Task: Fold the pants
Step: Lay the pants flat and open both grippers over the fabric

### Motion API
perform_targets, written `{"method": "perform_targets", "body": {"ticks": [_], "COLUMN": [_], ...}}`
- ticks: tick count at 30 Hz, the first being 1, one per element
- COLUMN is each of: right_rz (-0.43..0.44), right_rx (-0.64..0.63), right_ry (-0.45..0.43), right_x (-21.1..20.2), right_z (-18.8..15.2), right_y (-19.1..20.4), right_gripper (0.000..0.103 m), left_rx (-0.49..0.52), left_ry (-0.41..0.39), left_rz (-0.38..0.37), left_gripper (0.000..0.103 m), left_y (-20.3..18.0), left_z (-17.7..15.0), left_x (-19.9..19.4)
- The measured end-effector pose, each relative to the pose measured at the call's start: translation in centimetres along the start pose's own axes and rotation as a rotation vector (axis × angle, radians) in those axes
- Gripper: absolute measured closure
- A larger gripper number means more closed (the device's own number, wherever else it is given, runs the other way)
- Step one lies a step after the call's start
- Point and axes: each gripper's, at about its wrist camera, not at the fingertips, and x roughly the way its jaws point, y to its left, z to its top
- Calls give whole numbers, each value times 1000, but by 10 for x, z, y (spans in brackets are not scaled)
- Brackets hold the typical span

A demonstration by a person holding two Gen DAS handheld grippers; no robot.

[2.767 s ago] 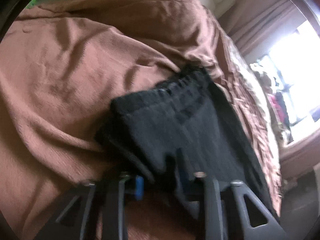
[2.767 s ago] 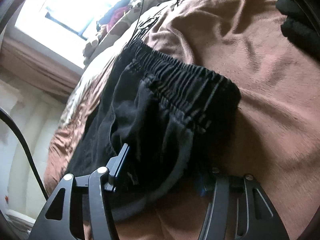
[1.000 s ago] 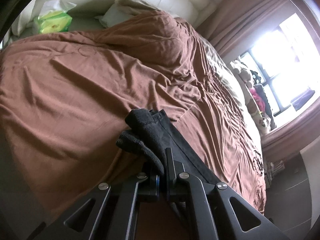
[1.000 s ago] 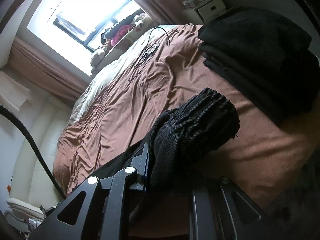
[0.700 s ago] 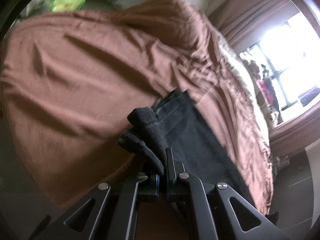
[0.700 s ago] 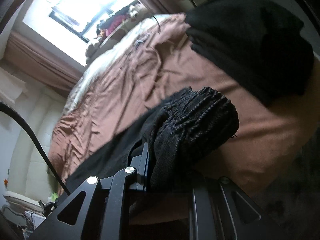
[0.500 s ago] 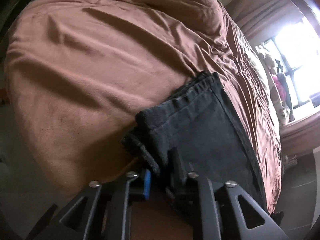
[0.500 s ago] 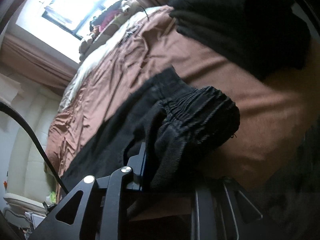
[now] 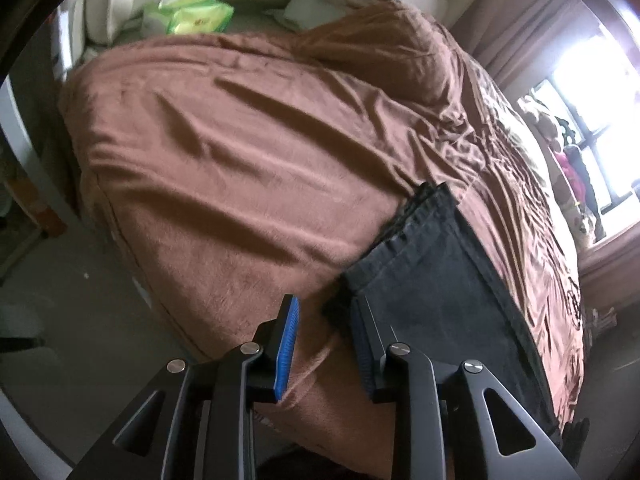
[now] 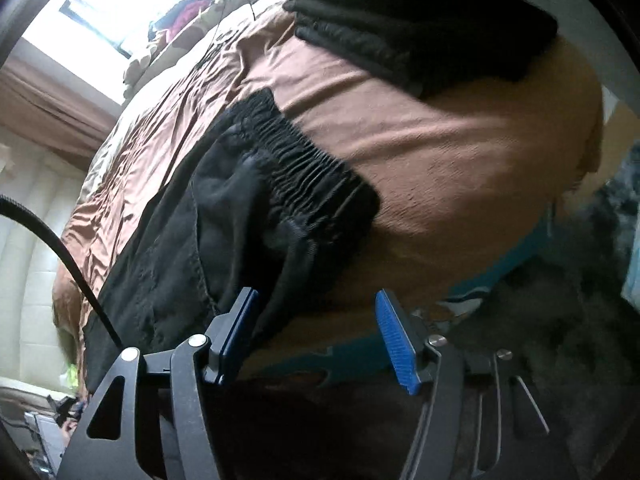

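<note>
Black pants (image 9: pixel 432 292) lie lengthwise along the near edge of the brown blanket (image 9: pixel 240 168). In the left wrist view their hem ends (image 9: pixel 420 208) point up the bed. My left gripper (image 9: pixel 325 306) is opening; its blue pads press on nothing, and a hem corner lies just past the right fingertip. In the right wrist view the gathered elastic waistband (image 10: pixel 304 160) rests flat on the blanket (image 10: pixel 440 152). My right gripper (image 10: pixel 316 294) is opening wide, and a loose fold of the pants (image 10: pixel 168 264) droops beside its left finger (image 10: pixel 236 328) without being pinched.
A stack of folded black clothes (image 10: pixel 420 24) sits on the bed beyond the waistband. Green packets (image 9: pixel 196 16) and pillows lie at the headboard. A black cable (image 10: pixel 60 248) crosses the left of the right wrist view. Bare floor (image 9: pixel 80 320) and a dark rug (image 10: pixel 560 320) border the bed.
Both grippers, shut on bunched pants held above the bed, came down toward the blanket. The pants now lie flat and both pairs of jaws have opened off the cloth.
</note>
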Motion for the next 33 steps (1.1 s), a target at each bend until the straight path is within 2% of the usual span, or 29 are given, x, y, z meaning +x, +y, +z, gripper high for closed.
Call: {"method": "perform_targets", "body": {"ticks": [2,6,13,17,25,33], "right_rz": [-19,-34,-6,-35,22,91], "right_rx": [-48,-180,-349,-399,-557,-690], "right_ry": [-35,-129,-133,-135,-78,-47], "right_x": [-17,-46,-39,-16,43,112], "right_z": [0,7,27,42,55,65], "right_y": [9,38,95,110,171,235], "right_gripper": [44,44,44,44,44,44], "left_rx": [11,61,122,150,205,217], "left_ry": [-7,-18,8,30,66,108], "left_rz": [-25,-42,-88,-101,-143,-149], "left_gripper": [73,60,60,60,60,60], "left_y": [-13,-42,-96,-124,-185,-230], "left_z": [5,10,12,10,3,-1], "left_x": [-3,0,19,29,54,87]}}
